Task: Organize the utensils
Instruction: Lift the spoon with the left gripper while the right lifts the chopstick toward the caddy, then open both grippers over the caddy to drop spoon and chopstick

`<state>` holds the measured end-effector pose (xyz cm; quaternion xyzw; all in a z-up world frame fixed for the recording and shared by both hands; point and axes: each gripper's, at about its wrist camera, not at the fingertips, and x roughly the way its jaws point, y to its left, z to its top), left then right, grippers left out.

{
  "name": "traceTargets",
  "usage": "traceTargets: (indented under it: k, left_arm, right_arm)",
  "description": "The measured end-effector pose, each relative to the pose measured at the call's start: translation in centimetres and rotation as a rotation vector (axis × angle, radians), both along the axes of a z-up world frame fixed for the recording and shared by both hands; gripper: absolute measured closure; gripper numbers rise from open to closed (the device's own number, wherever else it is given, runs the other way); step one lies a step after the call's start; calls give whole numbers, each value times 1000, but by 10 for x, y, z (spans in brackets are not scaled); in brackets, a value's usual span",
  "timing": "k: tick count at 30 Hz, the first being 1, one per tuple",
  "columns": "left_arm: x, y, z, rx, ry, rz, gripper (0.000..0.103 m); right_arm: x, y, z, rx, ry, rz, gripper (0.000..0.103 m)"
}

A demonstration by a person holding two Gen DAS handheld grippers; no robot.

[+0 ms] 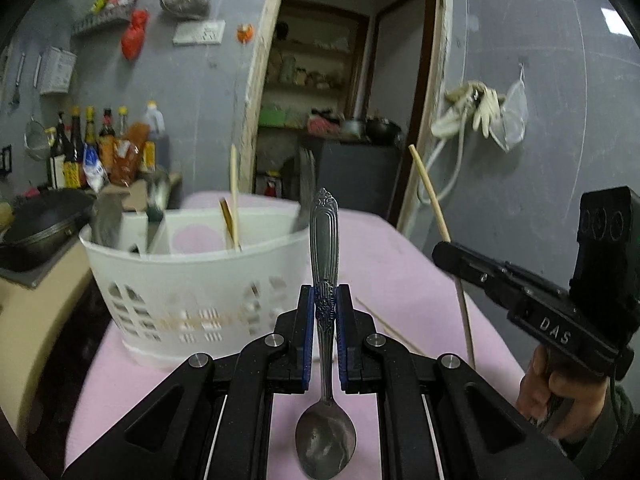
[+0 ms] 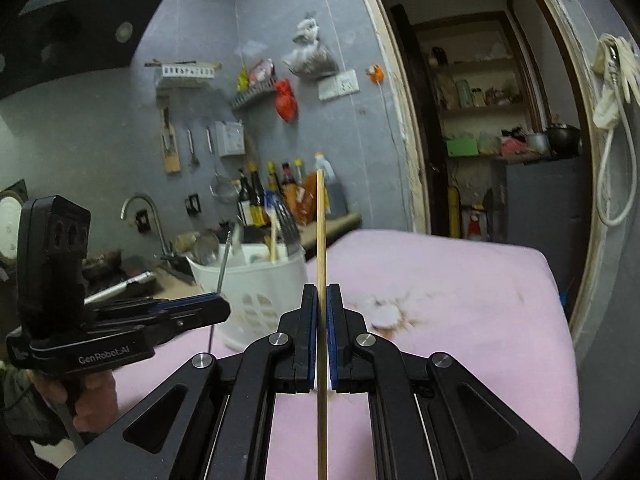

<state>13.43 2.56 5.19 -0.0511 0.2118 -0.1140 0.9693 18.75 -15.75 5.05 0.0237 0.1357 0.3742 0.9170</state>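
Observation:
My left gripper (image 1: 324, 300) is shut on a metal spoon (image 1: 325, 248), handle up and bowl down toward the camera, held above the pink table in front of the white utensil basket (image 1: 192, 280). The basket holds chopsticks, a fork and other utensils. My right gripper (image 2: 321, 300) is shut on a wooden chopstick (image 2: 320, 232), held upright to the right of the basket (image 2: 256, 292). The left wrist view shows the right gripper (image 1: 444, 250) with its chopstick (image 1: 430, 196). The right wrist view shows the left gripper (image 2: 222, 310) with the spoon (image 2: 224, 264).
A loose chopstick (image 1: 390, 328) lies on the pink table cover (image 2: 460, 292), which has a stained patch (image 2: 386, 314). Left of the table are a counter with a wok (image 1: 36, 224), sauce bottles (image 1: 92, 148) and a sink tap (image 2: 148, 216). A doorway (image 1: 344, 92) opens behind the table.

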Motion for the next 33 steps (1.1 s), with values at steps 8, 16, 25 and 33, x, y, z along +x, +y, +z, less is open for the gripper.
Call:
traceTargets:
  k: [8, 16, 25, 33]
  left_arm:
    - [5, 24, 34, -28, -75, 47, 95]
    - [11, 54, 63, -23, -138, 129, 96]
    - [21, 91, 83, -13, -217, 231, 97]
    - [44, 131, 80, -104, -238, 276, 102]
  right_arm:
    - [8, 24, 26, 97, -66, 20, 100]
    - [14, 55, 53, 185, -177, 13, 100]
    - [30, 89, 63, 246, -236, 15, 100]
    - [47, 109, 60, 273, -265, 10, 100]
